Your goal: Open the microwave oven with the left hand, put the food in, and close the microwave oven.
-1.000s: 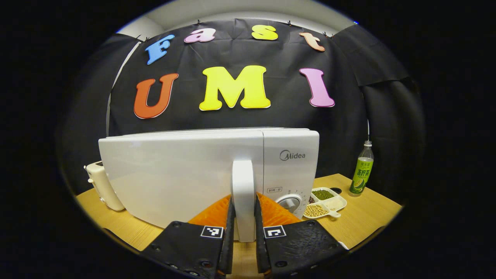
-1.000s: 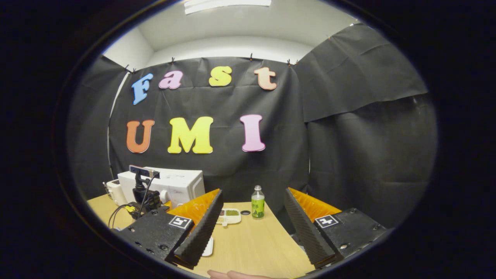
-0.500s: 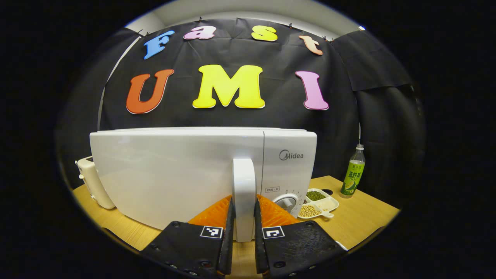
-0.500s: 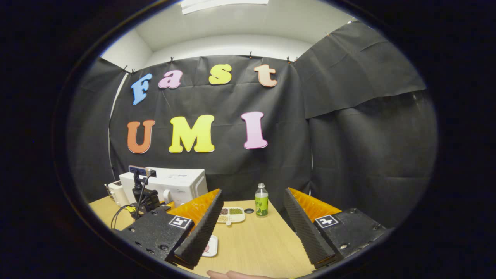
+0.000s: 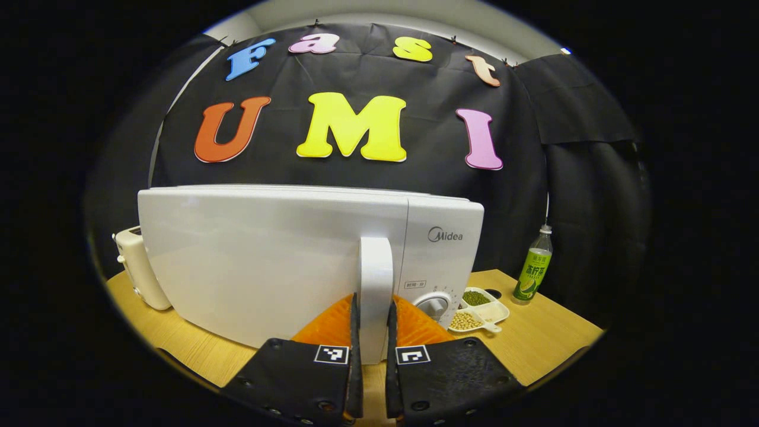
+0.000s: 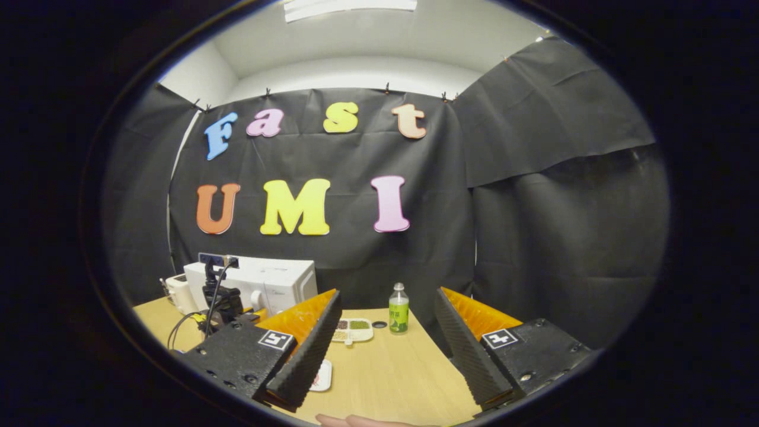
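The white microwave (image 5: 267, 255) stands on the wooden table (image 5: 533, 344) with its door looking flush against the body. My left gripper (image 5: 373, 311) is shut on the door's upright white handle (image 5: 376, 267), one finger pressed on each side. In the right gripper view the microwave (image 6: 278, 281) sits far left, with the left gripper and its cable (image 6: 218, 299) in front of it. My right gripper (image 6: 385, 350) hangs open over the table with nothing between its fingers. A divided dish of beans (image 5: 477, 308) lies right of the microwave. A small white plate (image 6: 323, 375) peeks from behind one finger.
A green drink bottle (image 5: 533, 273) stands at the table's far right, beyond the dish. A cream toaster (image 5: 136, 267) sits left of the microwave. A dark cap (image 6: 379, 324) lies beside the bottle (image 6: 398, 308). A person's fingertip (image 6: 356, 421) shows at the bottom edge.
The left gripper's fingers have drawn a little tighter on the handle and its view has shifted slightly. The right gripper has only wobbled, still open.
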